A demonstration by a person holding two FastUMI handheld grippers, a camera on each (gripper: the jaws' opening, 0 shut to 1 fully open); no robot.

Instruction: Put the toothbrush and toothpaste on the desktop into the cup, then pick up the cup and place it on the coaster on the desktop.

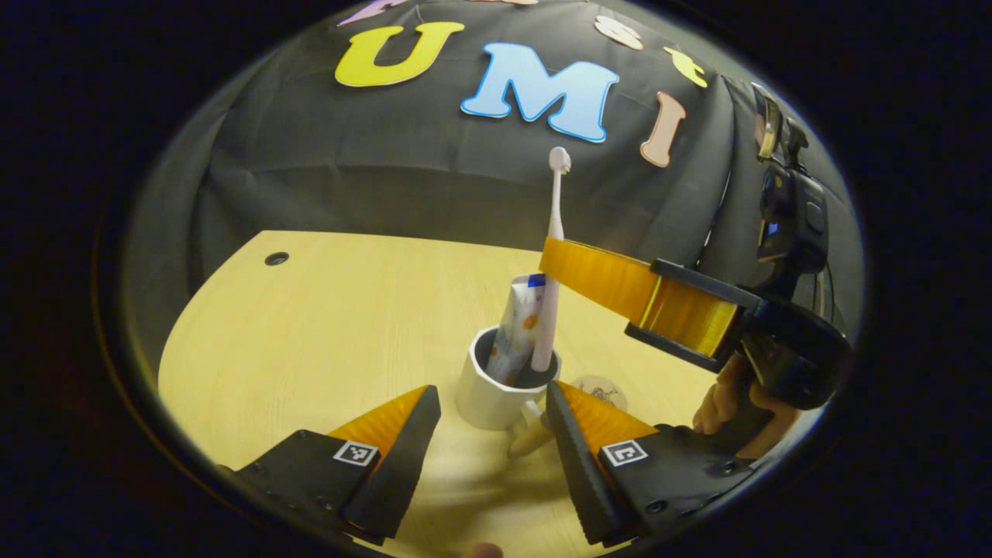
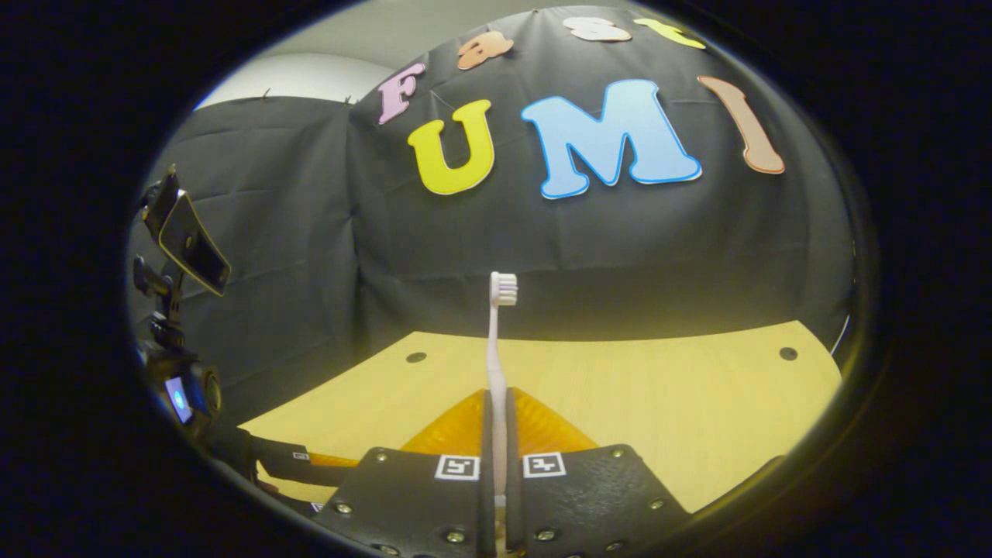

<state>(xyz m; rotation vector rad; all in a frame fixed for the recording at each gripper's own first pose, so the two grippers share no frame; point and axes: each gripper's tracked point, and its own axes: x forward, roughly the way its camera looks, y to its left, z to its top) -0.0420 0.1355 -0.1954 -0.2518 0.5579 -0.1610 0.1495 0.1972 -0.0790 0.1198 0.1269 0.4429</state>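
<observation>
A white cup (image 1: 480, 403) stands on the yellow wooden desk (image 1: 310, 325). The toothpaste tube (image 1: 518, 325) leans inside it. My left gripper (image 1: 492, 391) is open, one finger on each side of the cup and close to it. The pale toothbrush (image 1: 556, 201) stands upright with its lower end inside the cup and its bristles on top. My right gripper (image 1: 552, 267) reaches in from the right and is shut on the handle. In the right gripper view the toothbrush (image 2: 496, 341) rises from between the closed fingers of my right gripper (image 2: 496, 399). A round coaster (image 1: 601, 390) lies just right of the cup.
A hand (image 1: 725, 403) holds the right gripper. A phone on a stand (image 1: 783, 194) is at the desk's right edge; that phone stand (image 2: 186, 248) appears at the left in the right gripper view. Small cable holes (image 1: 277, 258) (image 2: 788, 353) mark the desk's far side.
</observation>
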